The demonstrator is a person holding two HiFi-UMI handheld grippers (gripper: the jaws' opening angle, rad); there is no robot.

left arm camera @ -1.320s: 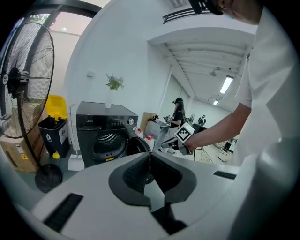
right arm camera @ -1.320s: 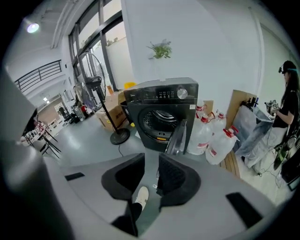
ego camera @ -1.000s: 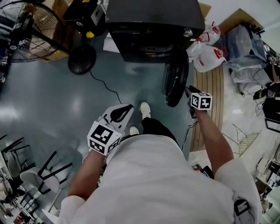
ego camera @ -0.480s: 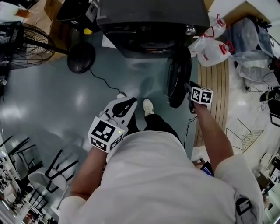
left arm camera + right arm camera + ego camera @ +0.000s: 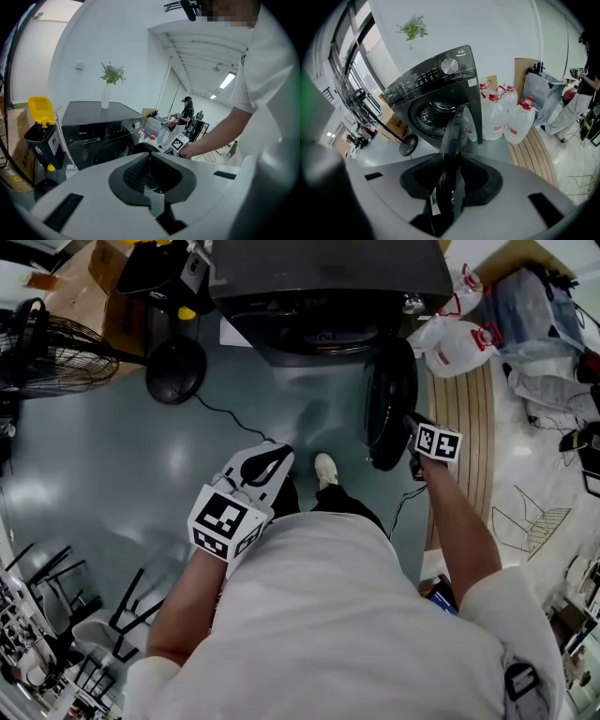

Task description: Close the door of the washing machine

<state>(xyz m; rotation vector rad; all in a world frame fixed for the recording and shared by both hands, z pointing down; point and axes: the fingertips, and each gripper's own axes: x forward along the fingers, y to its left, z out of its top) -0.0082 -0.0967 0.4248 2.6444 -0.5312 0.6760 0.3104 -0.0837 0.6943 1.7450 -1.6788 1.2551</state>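
Note:
The dark grey washing machine [image 5: 328, 277] stands at the top of the head view, and its round door [image 5: 389, 409] hangs open, swung out edge-on toward me. My right gripper [image 5: 412, 430] is at the door's near rim. In the right gripper view the door [image 5: 457, 129] runs straight between the jaws of that gripper [image 5: 449, 187], which have just been closing and now grip its edge. Behind it the drum [image 5: 432, 112] shows. My left gripper [image 5: 265, 463] hangs over the floor left of the door, shut with nothing in it [image 5: 151, 164].
Water jugs [image 5: 459, 348] and a wooden slat platform [image 5: 469, 427] lie right of the machine. A fan [image 5: 47, 352], a round stand base [image 5: 176, 367] and a floor cable [image 5: 225, 413] are to the left. Chairs [image 5: 56, 634] crowd the lower left. My shoe [image 5: 325, 470] is near the door.
The right gripper has settled lower against the door's rim. My left gripper has drifted a little right over the floor. The door stands as open as before.

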